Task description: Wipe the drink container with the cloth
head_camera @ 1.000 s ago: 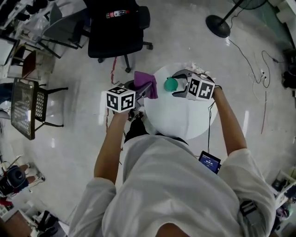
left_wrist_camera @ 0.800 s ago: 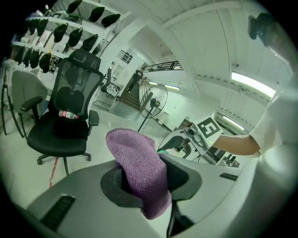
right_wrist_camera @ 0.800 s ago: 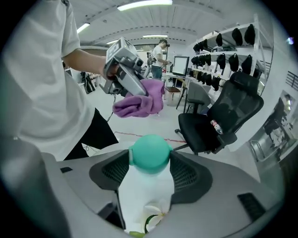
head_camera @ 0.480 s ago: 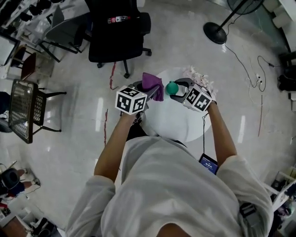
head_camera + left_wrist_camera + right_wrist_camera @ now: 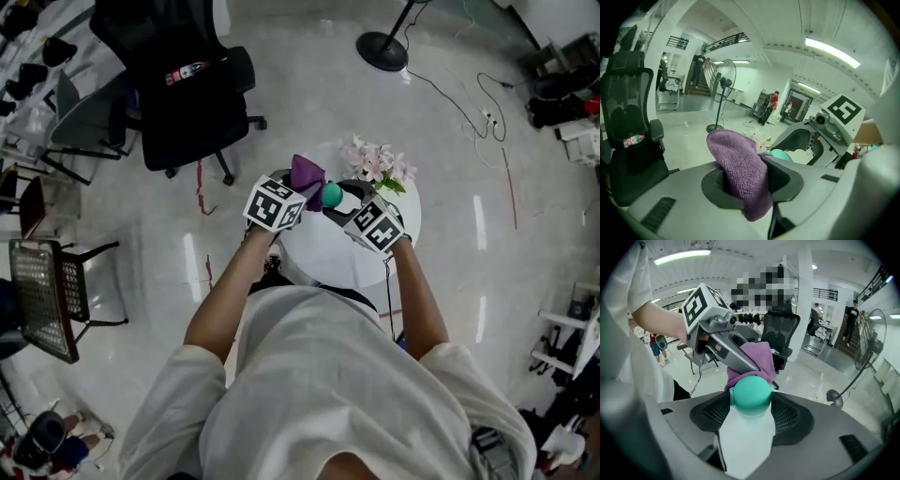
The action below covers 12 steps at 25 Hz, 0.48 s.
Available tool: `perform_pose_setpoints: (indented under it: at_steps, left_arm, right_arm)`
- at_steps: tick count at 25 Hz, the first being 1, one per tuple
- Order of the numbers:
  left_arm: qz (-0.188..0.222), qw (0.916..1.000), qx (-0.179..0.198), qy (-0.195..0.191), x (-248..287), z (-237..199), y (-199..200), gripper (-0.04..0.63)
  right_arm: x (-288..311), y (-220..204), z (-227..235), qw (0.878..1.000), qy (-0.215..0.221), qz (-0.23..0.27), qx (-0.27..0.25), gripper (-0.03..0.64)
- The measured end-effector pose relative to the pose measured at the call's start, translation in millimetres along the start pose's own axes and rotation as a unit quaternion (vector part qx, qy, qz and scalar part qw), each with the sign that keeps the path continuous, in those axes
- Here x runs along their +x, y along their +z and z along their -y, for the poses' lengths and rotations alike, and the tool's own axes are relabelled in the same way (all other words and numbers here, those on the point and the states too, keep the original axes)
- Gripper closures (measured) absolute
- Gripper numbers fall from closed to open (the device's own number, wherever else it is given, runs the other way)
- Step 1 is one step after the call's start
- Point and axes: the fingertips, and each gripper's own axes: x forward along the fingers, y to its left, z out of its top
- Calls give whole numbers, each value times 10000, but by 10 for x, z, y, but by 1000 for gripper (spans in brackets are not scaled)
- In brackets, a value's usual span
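Right gripper view: right tool clamped on the drink container, white body and teal cap, pads pressing both sides. Left tool pinched tight on the purple cloth. Both are held above the round white bench, cloth just beside the cap. Pink flowers sit at the bench's far edge.

Head view: bottle body hidden under the right tool, only the teal cap shows. Left gripper view: that cap sits mostly behind the cloth and a jaw. Background people too small to tell apart.
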Motion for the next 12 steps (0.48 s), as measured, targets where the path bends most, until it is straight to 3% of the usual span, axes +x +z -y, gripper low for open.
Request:
perform_pose_setpoints:
  at_steps: [3, 8, 12]
  left_arm:
    - [-124, 9993, 171, -308, 142, -80, -5, 472]
    - [-290, 9963, 155, -796, 353, -162, -20, 472]
    - [-469, 9917, 244, -1173, 525, -237, -131, 472]
  right_arm:
    - [21, -17, 49, 9984, -273, -33, 487, 334]
    - [28, -31, 161, 9866, -936, 1, 1335, 331]
    - [54, -26, 179, 9779, -1116, 62, 1765, 330]
